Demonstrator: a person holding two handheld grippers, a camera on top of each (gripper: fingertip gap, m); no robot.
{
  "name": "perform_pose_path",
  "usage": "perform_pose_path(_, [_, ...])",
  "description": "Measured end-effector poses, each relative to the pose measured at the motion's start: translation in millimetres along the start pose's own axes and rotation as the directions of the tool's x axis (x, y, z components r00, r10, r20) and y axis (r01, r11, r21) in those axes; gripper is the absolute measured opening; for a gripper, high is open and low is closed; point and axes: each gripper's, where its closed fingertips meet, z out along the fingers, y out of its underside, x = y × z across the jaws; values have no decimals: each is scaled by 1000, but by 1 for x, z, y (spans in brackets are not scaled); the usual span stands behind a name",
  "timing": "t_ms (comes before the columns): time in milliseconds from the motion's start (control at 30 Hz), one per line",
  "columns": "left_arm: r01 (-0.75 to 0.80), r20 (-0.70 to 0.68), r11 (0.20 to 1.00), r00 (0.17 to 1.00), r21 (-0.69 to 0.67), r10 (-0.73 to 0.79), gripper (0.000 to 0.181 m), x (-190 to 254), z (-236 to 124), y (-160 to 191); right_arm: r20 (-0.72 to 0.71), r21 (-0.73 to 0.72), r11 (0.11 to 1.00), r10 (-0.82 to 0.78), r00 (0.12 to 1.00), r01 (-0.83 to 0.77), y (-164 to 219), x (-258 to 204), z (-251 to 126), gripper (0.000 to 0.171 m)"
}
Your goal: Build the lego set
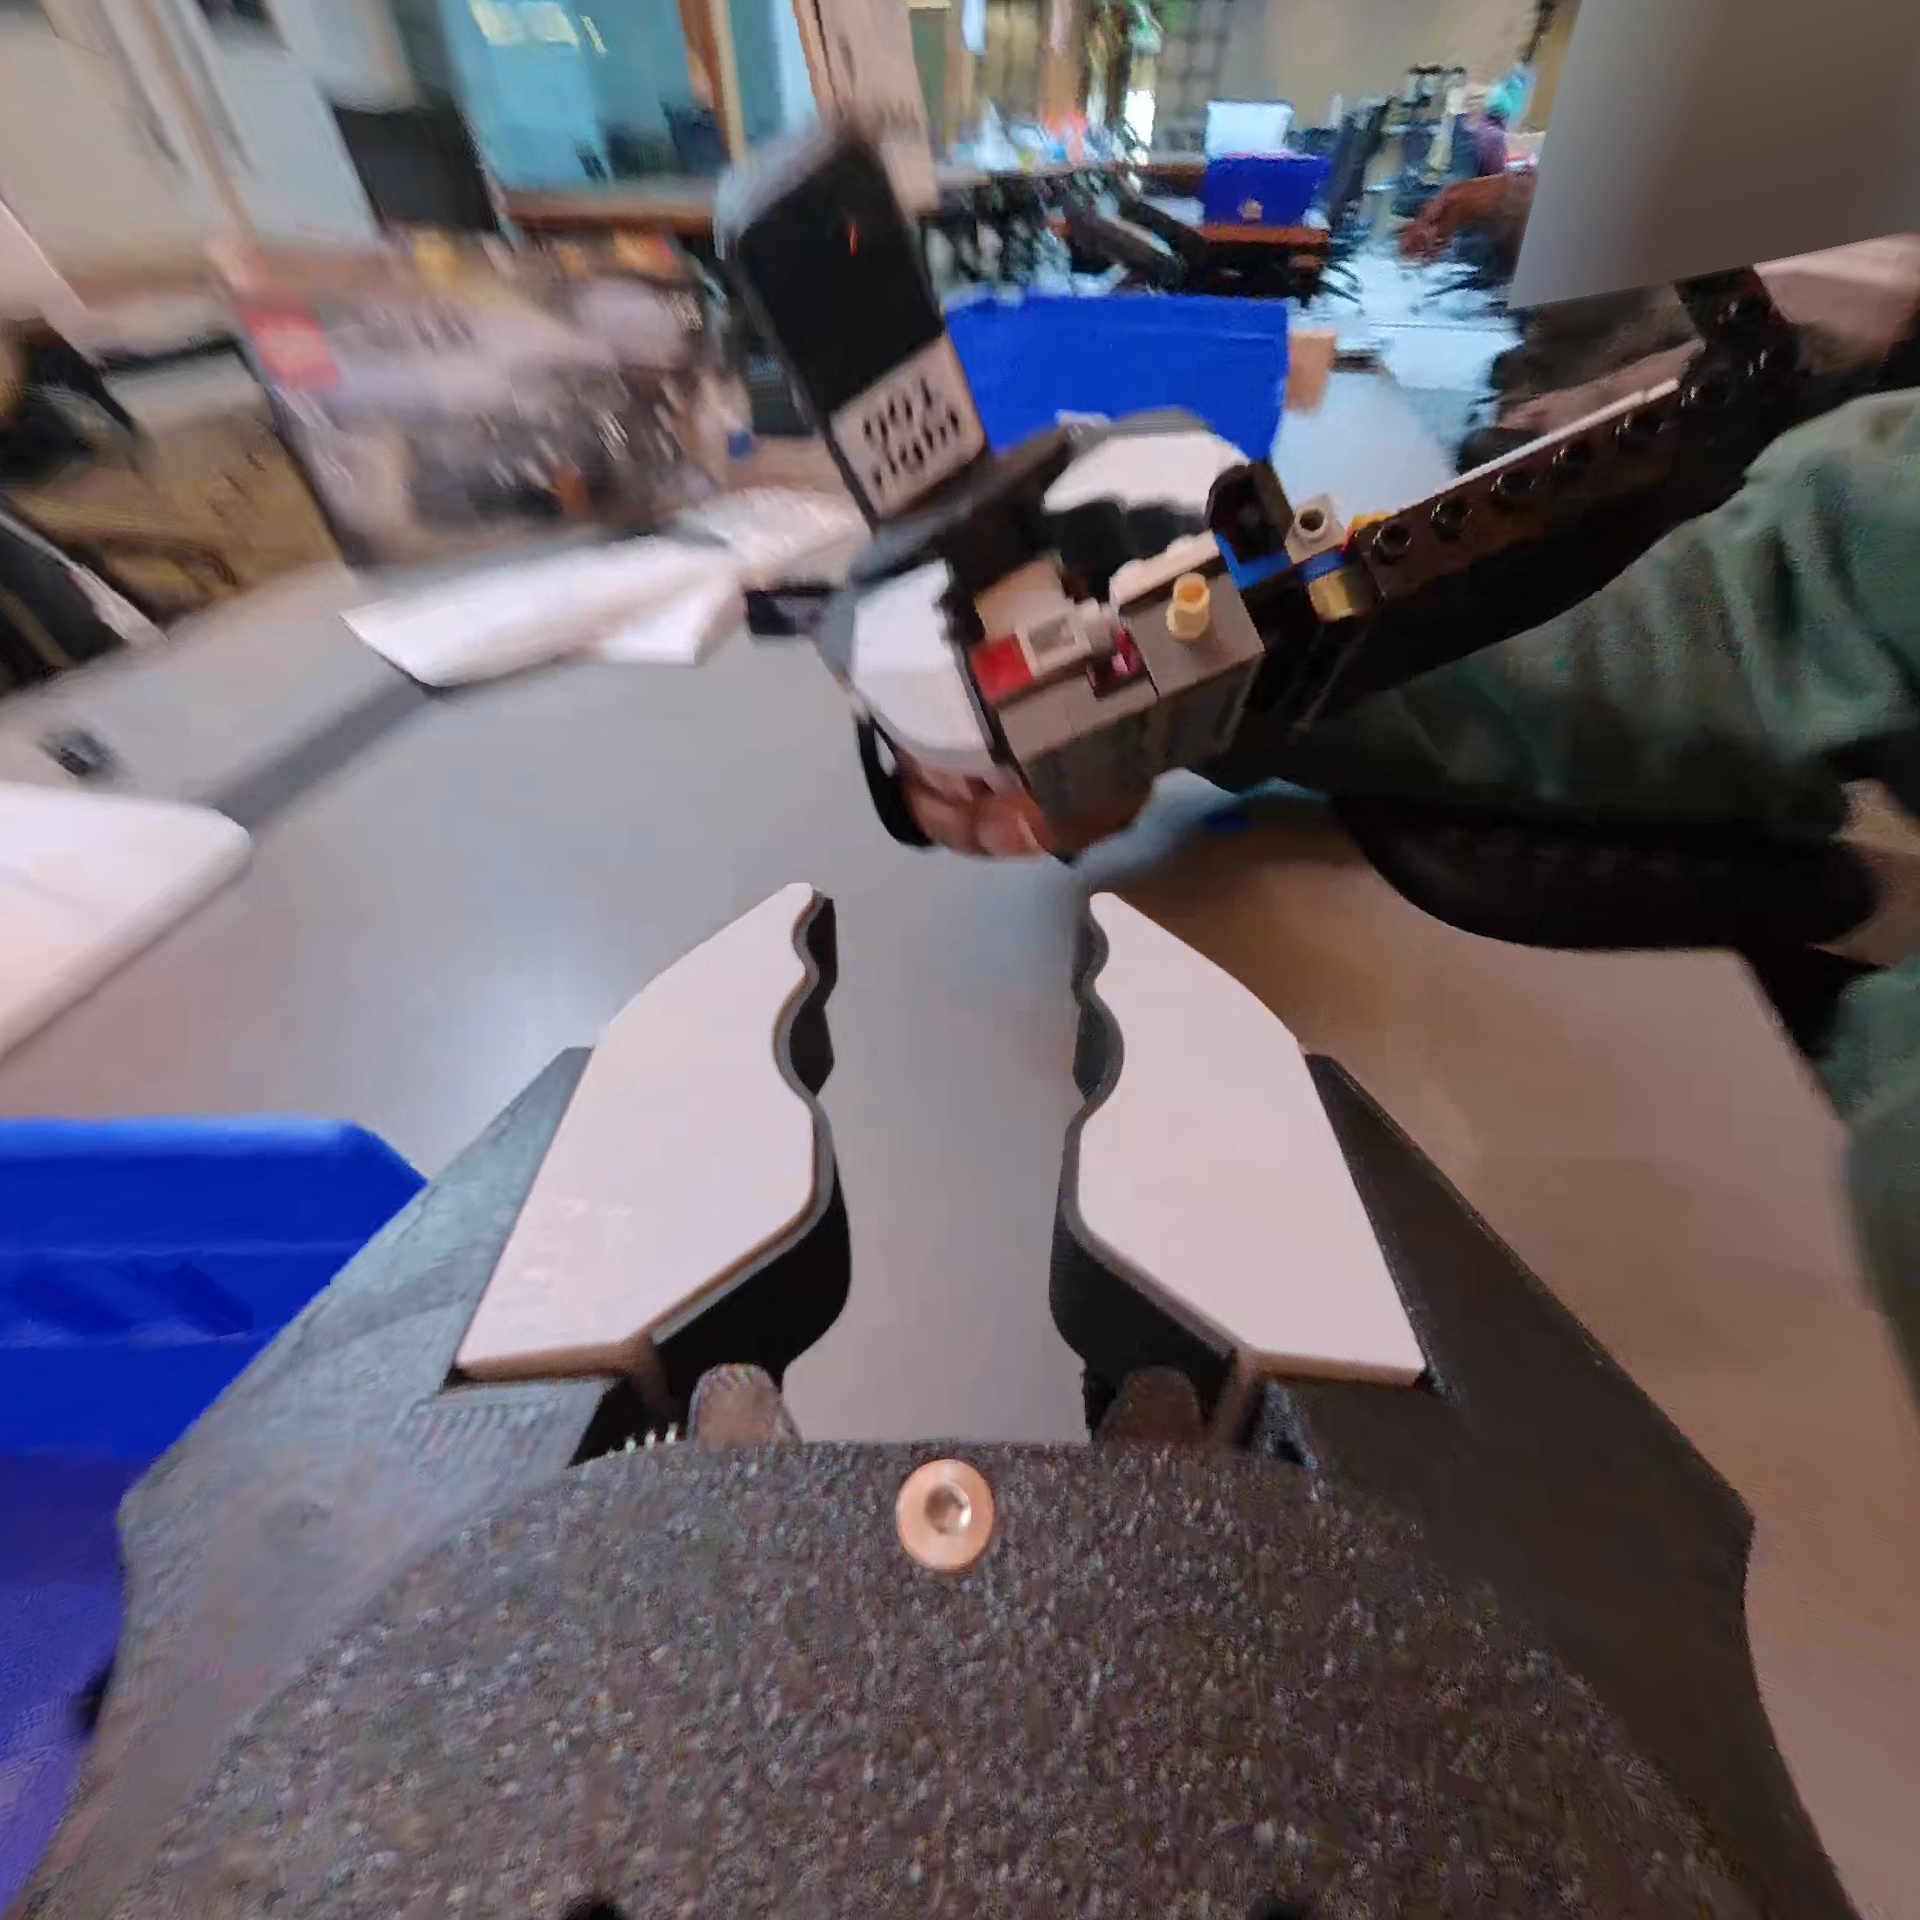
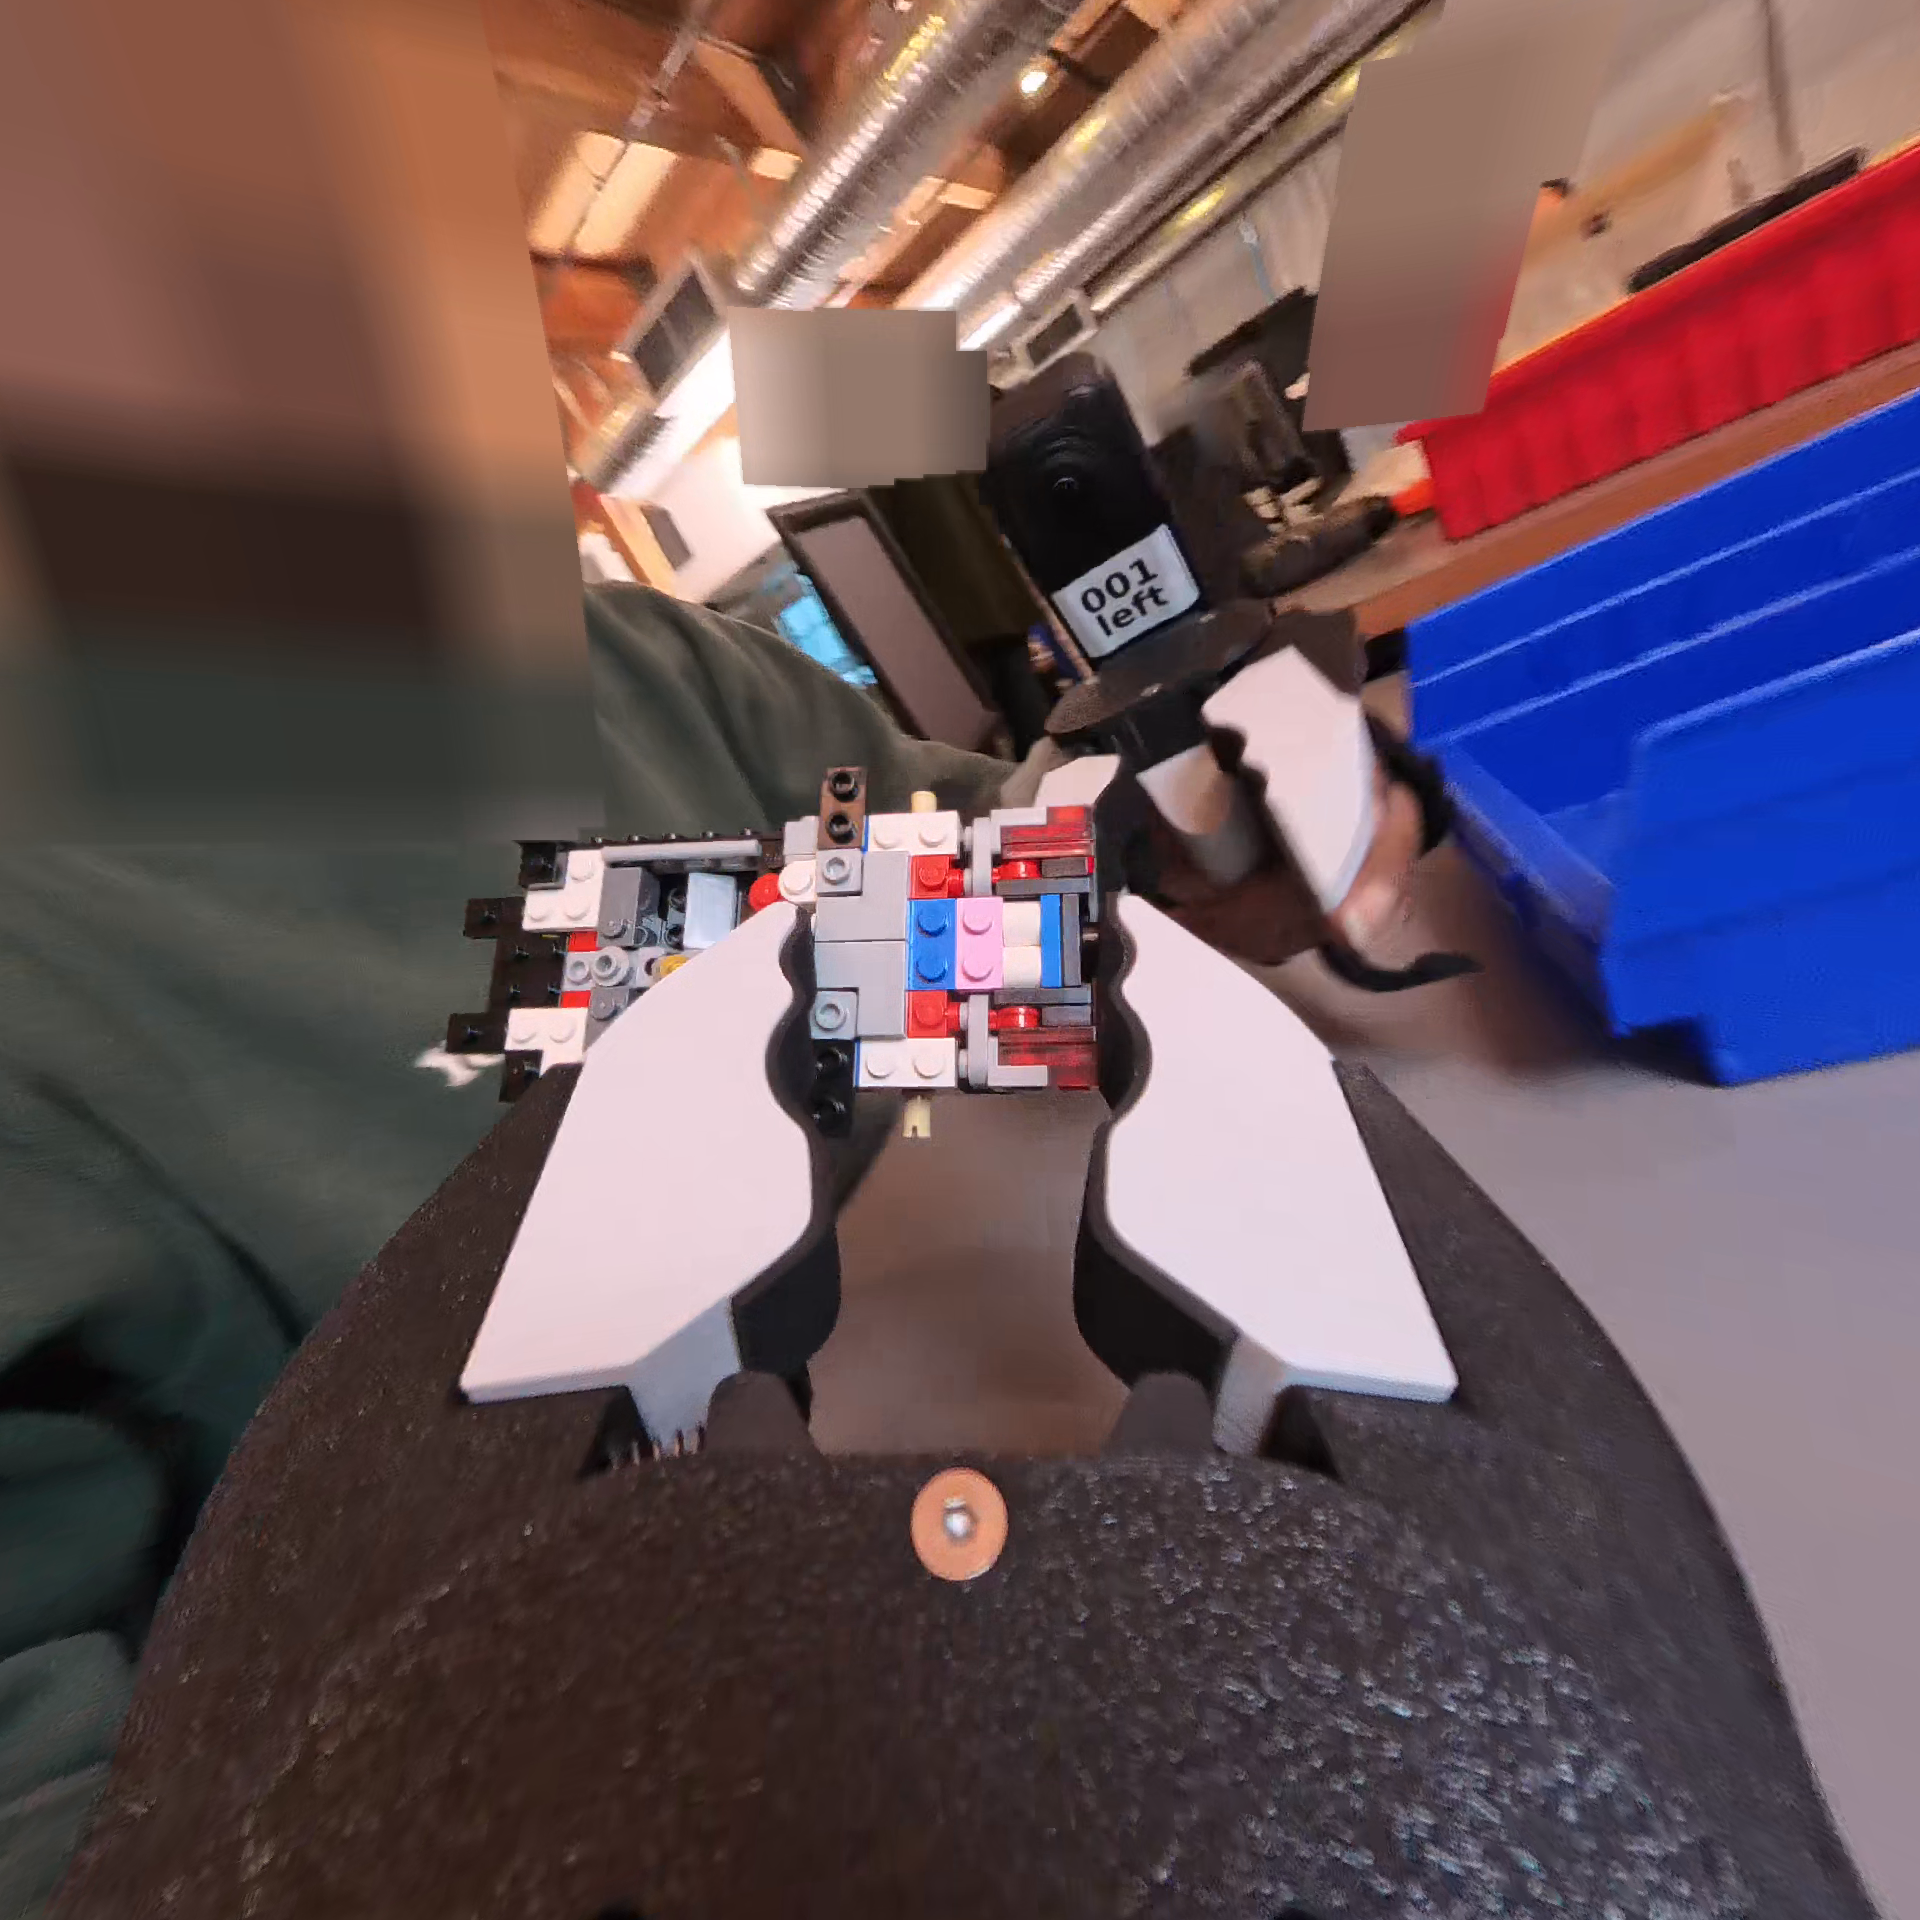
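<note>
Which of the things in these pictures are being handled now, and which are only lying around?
Being handled:
- brick model, clamped between the fingers of the right gripper
- left gripper, open and empty, apart from the model

Lying around:
- blue bins
- red bin
- white papers on the grey table
- blue bin beside the left gripper

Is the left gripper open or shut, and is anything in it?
Open and empty. The left gripper has a clear gap between its fingers, with only bare table showing through; the brick model sits in the right gripper.
</note>
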Motion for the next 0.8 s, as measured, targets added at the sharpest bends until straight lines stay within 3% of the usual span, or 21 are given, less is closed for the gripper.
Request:
perform_pose_path(133, [-318, 82, 946, 946, 60, 313, 54, 19, -3, -21, 62, -85, 994, 80, 995, -75, 17, -4, 11, 53])
perform_pose_path(233, [-490, 54, 872, 870, -13, 490, 57, 39, 4, -13, 64, -180, 975, 144, 987, -130, 35, -1, 20, 53])
perform_pose_path(433, [-721, 2, 681, 686, -129, 727, 24, 57, 11, 10, 39, -236, 956, 189, 981, -175, 47, 5, 21, 52])
perform_pose_path(567, [-693, 47, 686, 695, -223, 717, 24, 35, 10, 17, -177, -166, 975, 117, 977, -146, 29, 34, 2, 54])
perform_pose_path(667, [-616, 97, 691, 716, -379, 692, 24, 6, 8, 30, -408, -142, 990, -45, 912, -14, -3, 49, -24, 53])
perform_pose_path(800, [-477, 131, 656, 743, -584, 656, 25, -24, 1, 57, -555, -384, 918, -316, 769, 99, -17, 38, -25, 45])
